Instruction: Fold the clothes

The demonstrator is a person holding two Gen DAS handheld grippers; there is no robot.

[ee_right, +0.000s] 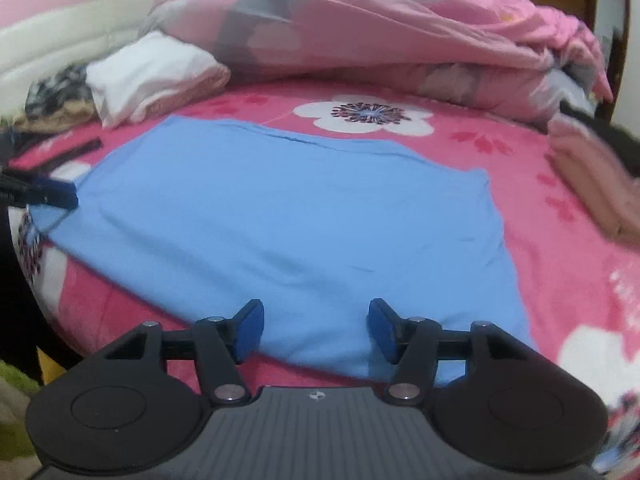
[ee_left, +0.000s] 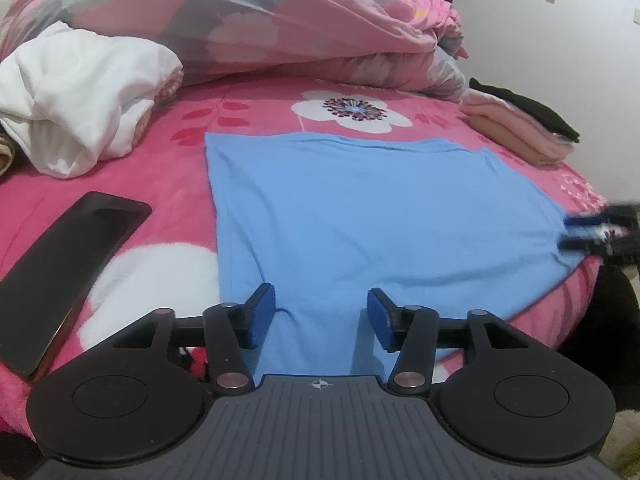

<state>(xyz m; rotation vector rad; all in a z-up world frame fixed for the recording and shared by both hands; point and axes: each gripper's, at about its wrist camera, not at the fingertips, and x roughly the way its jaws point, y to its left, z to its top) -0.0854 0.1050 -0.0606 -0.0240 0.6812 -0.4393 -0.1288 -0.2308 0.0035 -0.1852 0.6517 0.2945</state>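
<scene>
My left gripper (ee_left: 322, 316) and right gripper (ee_right: 316, 328) jaws sit spread, empty, over the smooth blue shirt (ee_left: 360, 216) lying flat on the fuzzy pink bed blanket (ee_left: 176, 184).

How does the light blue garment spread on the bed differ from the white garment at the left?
The light blue garment lies flat and smooth, partly folded into a rectangle; the white garment sits crumpled in a heap. The blue one lies between both open grippers; the white lies off to the side, untouched. Both rest on the pink floral blanket.

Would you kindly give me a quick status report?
Left gripper and right gripper open at near hem. Blue shirt flat on the bed. Phone beside it, clear.
</scene>
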